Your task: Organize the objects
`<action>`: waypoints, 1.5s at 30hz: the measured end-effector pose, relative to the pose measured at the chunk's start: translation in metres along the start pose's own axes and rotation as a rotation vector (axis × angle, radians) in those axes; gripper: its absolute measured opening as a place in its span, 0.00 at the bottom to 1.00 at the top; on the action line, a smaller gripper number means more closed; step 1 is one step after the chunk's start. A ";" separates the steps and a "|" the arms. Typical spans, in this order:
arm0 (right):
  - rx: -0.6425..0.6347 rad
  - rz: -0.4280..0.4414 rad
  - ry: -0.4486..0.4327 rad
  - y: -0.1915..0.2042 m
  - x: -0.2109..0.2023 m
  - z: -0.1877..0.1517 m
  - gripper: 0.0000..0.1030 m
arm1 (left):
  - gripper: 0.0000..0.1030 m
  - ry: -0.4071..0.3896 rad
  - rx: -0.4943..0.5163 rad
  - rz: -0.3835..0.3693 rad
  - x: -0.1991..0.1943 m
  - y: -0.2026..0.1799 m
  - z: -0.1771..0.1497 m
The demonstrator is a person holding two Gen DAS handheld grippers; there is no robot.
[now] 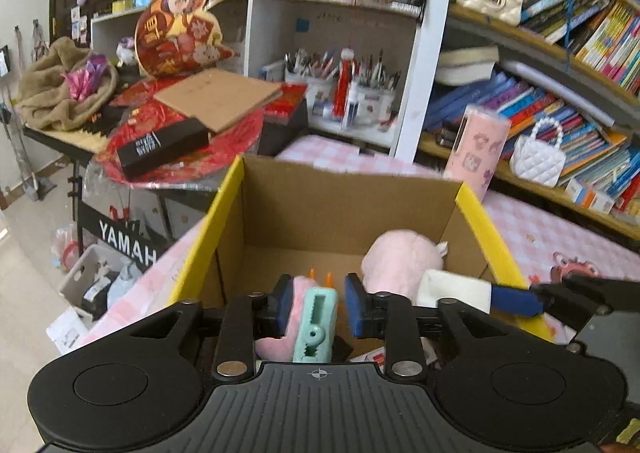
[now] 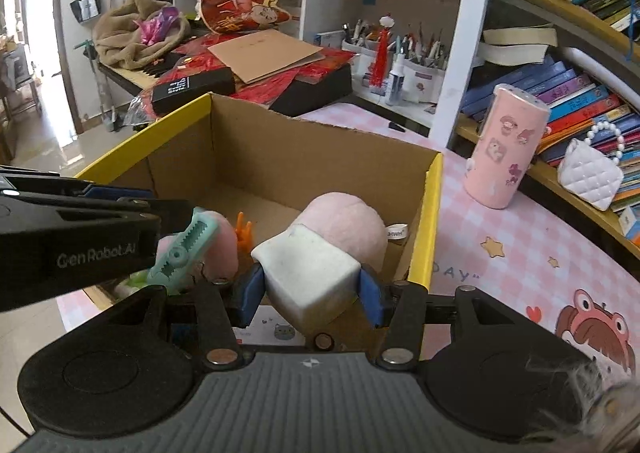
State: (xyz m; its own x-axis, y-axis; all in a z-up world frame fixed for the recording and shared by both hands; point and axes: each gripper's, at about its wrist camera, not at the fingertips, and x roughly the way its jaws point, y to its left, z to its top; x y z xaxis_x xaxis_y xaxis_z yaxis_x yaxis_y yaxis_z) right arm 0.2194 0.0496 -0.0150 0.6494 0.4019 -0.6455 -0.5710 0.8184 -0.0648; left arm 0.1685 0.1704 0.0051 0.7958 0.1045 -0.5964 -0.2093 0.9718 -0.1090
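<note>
While both tools hung over the near edge of the cardboard box (image 1: 344, 205), the left gripper (image 1: 314, 305) stood with its blue pads (image 1: 282, 305) apart; a mint-green clip (image 1: 316, 325) sat in the gap, nearer the left pad, and whether either pad pressed it could not be told. In the right wrist view the right gripper (image 2: 310, 285) had its blue pads (image 2: 250, 293) set against both sides of a white foam block (image 2: 308, 273), holding it above the box's near wall. At 9 o'clock in that view the left gripper's black body crossed the frame with the clip (image 2: 182, 249) at its tip. Inside the box, a pink plush (image 2: 348, 225) lay just behind the block toward 12 o'clock, a second pink soft toy (image 2: 222, 245) lay at 10 o'clock beside an orange spiked piece (image 2: 244, 231), and a printed card (image 2: 276, 331) lay on the box floor beneath the block. The box, yellow along its upper edges, rested on a pink checked cloth (image 2: 500, 253). Beyond it, at 2 o'clock, stood a pink cylindrical container (image 2: 506, 149), upright and well apart from the box. Farther off, a white quilted handbag (image 2: 590, 169) leaned against shelved books (image 2: 568, 93) at 3 o'clock, pen holders (image 2: 416, 65) filled a white shelf at 12 o'clock, and a brown blanket (image 2: 132, 33) lay heaped at 10 o'clock.
</note>
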 end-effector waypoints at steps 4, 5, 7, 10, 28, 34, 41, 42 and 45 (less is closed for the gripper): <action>0.028 -0.032 -0.027 0.002 -0.019 0.000 0.48 | 0.53 -0.092 -0.001 -0.004 -0.032 0.004 0.005; 0.036 -0.039 -0.039 0.002 -0.025 0.000 0.48 | 0.55 -0.111 -0.001 -0.007 -0.041 0.005 0.005; 0.052 -0.059 -0.070 0.004 -0.040 0.000 0.48 | 0.62 -0.143 0.004 -0.017 -0.056 0.009 0.006; 0.067 -0.101 -0.134 0.010 -0.065 -0.003 0.55 | 0.81 -0.179 0.017 -0.022 -0.079 0.013 0.004; 0.138 -0.284 -0.212 0.066 -0.154 -0.046 0.68 | 0.91 -0.222 0.014 -0.039 -0.157 0.041 -0.039; 0.147 -0.315 -0.195 0.079 -0.167 -0.062 0.72 | 0.94 -0.206 0.035 -0.041 -0.164 0.041 -0.054; 0.183 -0.341 -0.184 0.079 -0.177 -0.081 0.76 | 0.94 -0.166 0.073 -0.047 -0.157 0.034 -0.063; 0.194 -0.348 -0.177 0.077 -0.177 -0.083 0.76 | 0.94 -0.161 0.080 -0.048 -0.155 0.032 -0.064; 0.226 -0.374 -0.158 0.073 -0.177 -0.093 0.76 | 0.94 -0.146 0.097 -0.052 -0.149 0.027 -0.068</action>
State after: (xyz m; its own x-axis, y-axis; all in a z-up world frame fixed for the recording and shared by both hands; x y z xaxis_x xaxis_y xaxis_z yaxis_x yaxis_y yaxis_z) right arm 0.0165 -0.0003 0.0239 0.8684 0.1050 -0.4846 -0.1701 0.9811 -0.0922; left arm 0.0056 0.1665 0.0376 0.8795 0.0762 -0.4697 -0.1153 0.9918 -0.0551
